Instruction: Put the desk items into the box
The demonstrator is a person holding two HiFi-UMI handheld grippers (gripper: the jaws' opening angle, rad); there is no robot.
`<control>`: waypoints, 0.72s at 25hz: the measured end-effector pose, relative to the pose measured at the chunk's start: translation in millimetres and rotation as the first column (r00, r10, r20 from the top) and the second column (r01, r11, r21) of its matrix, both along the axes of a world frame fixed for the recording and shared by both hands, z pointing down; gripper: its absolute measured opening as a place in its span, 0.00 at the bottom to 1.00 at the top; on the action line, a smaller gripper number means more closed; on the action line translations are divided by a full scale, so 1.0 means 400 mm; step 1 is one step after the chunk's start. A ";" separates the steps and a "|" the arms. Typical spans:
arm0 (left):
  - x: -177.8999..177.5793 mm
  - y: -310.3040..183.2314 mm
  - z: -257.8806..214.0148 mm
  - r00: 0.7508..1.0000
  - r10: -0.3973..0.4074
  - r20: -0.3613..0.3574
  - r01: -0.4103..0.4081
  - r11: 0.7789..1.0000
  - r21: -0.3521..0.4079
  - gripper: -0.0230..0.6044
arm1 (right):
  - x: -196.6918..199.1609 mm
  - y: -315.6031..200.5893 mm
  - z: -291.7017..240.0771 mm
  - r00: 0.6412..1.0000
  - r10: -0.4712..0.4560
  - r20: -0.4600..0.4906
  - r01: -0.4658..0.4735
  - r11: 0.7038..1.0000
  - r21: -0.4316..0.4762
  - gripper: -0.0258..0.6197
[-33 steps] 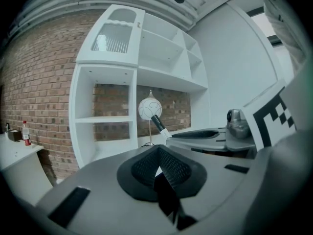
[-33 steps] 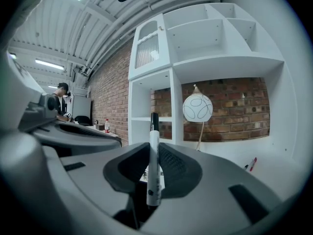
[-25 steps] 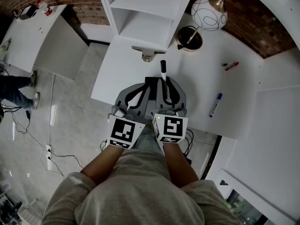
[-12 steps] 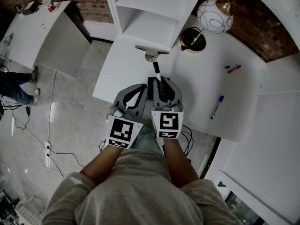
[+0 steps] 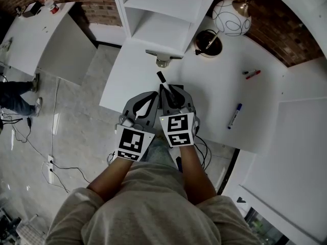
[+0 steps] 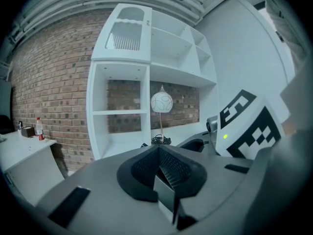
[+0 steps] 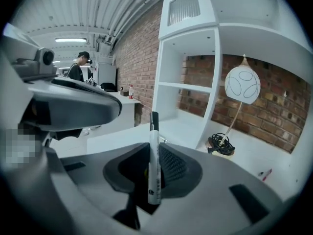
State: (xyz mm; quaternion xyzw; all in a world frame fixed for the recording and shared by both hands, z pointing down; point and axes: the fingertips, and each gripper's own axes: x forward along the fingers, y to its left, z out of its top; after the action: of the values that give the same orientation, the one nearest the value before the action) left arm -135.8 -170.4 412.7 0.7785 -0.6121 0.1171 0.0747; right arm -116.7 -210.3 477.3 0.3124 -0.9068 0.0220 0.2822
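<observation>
My right gripper (image 5: 172,95) is shut on a white marker with a black cap (image 5: 162,80), held over the white desk (image 5: 214,91) near its front edge. In the head view the marker's cap end leans up and to the left, toward the shelf unit. In the right gripper view the marker (image 7: 154,160) stands upright between the jaws of the right gripper (image 7: 155,182). My left gripper (image 5: 145,105) sits close beside it on the left. Its jaws meet with nothing between them, as the left gripper (image 6: 164,180) shows in its own view. No box is in view.
A white shelf unit (image 5: 163,14) stands at the desk's back, with a small object (image 5: 162,62) under its lower edge. A globe lamp (image 5: 231,15) with a coiled cable (image 5: 208,42) stands at the back right. A red marker (image 5: 252,73) and a blue marker (image 5: 235,115) lie to the right.
My right gripper has sunk and turned, so the marker's cap has swung from straight ahead to the left. The left gripper has stayed where it was.
</observation>
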 end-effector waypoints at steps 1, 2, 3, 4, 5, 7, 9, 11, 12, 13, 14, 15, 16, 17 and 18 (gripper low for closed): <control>-0.001 0.001 0.002 1.000 -0.001 0.000 0.001 1.000 -0.002 0.04 | 0.001 -0.001 0.006 1.000 -0.001 -0.015 0.001 1.000 -0.018 0.16; -0.001 0.001 0.005 1.000 -0.002 0.001 0.002 1.000 -0.004 0.04 | 0.003 -0.002 0.012 1.000 0.000 -0.027 -0.001 0.999 -0.035 0.16; -0.001 0.002 0.006 1.000 -0.003 0.002 0.003 1.000 -0.006 0.04 | 0.006 -0.003 0.016 0.999 0.001 -0.037 -0.003 0.999 -0.051 0.16; -0.002 0.002 0.008 1.000 -0.004 0.002 0.004 1.000 -0.008 0.04 | 0.009 -0.004 0.020 0.999 0.003 -0.046 -0.006 0.998 -0.065 0.16; -0.002 0.003 0.008 1.000 -0.004 0.002 0.004 1.000 -0.010 0.04 | 0.013 -0.005 0.025 0.998 0.005 -0.057 -0.010 0.997 -0.079 0.16; -0.003 0.005 0.009 1.000 -0.004 0.002 0.004 1.000 -0.012 0.04 | 0.019 -0.003 0.035 0.996 0.004 -0.084 -0.013 0.994 -0.109 0.16; -0.002 0.007 0.010 1.000 -0.003 0.003 0.003 1.000 -0.015 0.04 | 0.025 0.002 0.048 0.993 -0.005 -0.116 -0.012 0.990 -0.141 0.16; 0.001 0.008 0.016 1.000 -0.001 0.004 0.001 1.000 -0.023 0.04 | 0.029 0.009 0.064 0.988 -0.023 -0.152 -0.004 0.984 -0.176 0.16; 0.001 0.008 0.022 1.000 0.000 0.003 0.000 1.000 -0.031 0.04 | 0.030 0.013 0.072 0.985 -0.033 -0.170 0.000 0.982 -0.190 0.16; 0.002 0.009 0.028 1.000 0.001 0.003 0.000 0.999 -0.041 0.04 | 0.031 0.017 0.079 0.982 -0.043 -0.186 0.005 0.980 -0.200 0.16; 0.001 0.011 0.034 1.000 0.001 0.002 -0.001 0.999 -0.051 0.04 | 0.031 0.020 0.083 0.978 -0.052 -0.202 0.010 0.979 -0.205 0.16; 0.001 0.012 0.039 1.000 0.001 0.003 -0.001 0.998 -0.060 0.04 | 0.030 0.022 0.087 0.974 -0.059 -0.218 0.013 0.978 -0.207 0.16; 0.002 0.014 0.042 1.000 0.002 0.003 -0.002 0.998 -0.066 0.04 | 0.030 0.024 0.089 0.970 -0.066 -0.232 0.016 0.978 -0.210 0.16; 0.002 0.016 0.045 1.000 0.004 0.004 -0.003 0.998 -0.070 0.04 | 0.029 0.026 0.092 0.967 -0.072 -0.246 0.018 0.976 -0.216 0.16; 0.003 0.017 0.047 1.000 0.005 0.004 -0.005 0.997 -0.074 0.04 | 0.029 0.028 0.096 0.963 -0.081 -0.259 0.022 0.974 -0.225 0.16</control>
State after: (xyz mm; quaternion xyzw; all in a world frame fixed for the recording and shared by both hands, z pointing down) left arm -134.4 -163.4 431.3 0.7764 -0.6056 0.1416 0.1019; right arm -105.2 -199.2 515.6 0.2555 -0.8604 0.0728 0.4349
